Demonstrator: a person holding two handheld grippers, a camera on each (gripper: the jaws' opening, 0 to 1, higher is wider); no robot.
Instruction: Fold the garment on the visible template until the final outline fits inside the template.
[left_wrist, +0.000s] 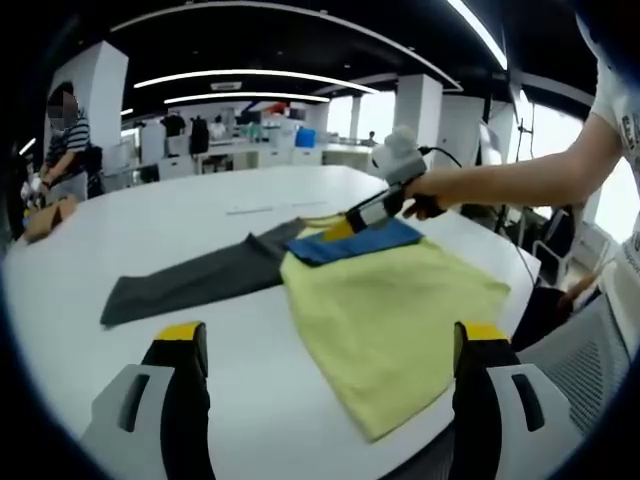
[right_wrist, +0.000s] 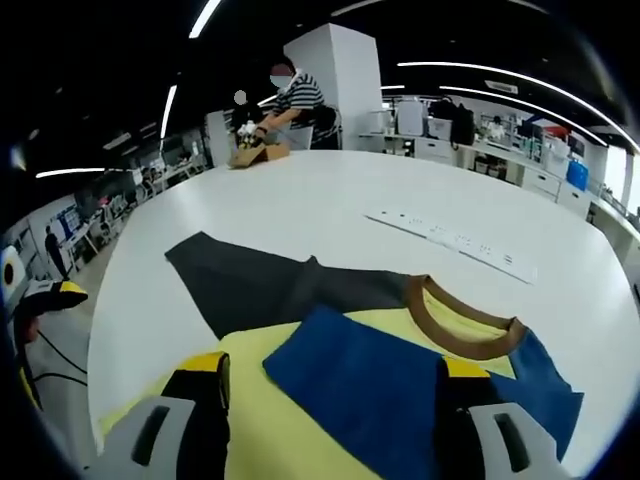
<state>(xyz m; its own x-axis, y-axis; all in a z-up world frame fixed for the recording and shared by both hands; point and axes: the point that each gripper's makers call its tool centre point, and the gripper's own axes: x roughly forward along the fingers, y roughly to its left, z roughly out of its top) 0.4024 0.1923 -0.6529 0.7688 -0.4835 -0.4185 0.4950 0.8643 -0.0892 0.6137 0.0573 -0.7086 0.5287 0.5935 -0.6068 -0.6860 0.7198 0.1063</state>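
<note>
A yellow T-shirt (left_wrist: 390, 310) lies flat on the white round table (left_wrist: 200, 200), its hem toward my left gripper. One blue sleeve (left_wrist: 355, 243) is folded over the chest, and a dark grey sleeve (left_wrist: 190, 285) stretches out to the left. The brown collar (right_wrist: 465, 320) lies just past the blue sleeve (right_wrist: 370, 385). My left gripper (left_wrist: 330, 335) stands open at the near table edge, over the shirt's hem. My right gripper (right_wrist: 335, 365) is open low over the blue sleeve. From the left gripper view, the right gripper (left_wrist: 338, 228) sits at the collar, held by a person's hand.
A thin white strip (right_wrist: 450, 240) lies on the table beyond the shirt. A person in a striped shirt (right_wrist: 295, 100) handles a brown box (right_wrist: 255, 152) at the far edge. An office chair (left_wrist: 590, 370) stands at the right of the table.
</note>
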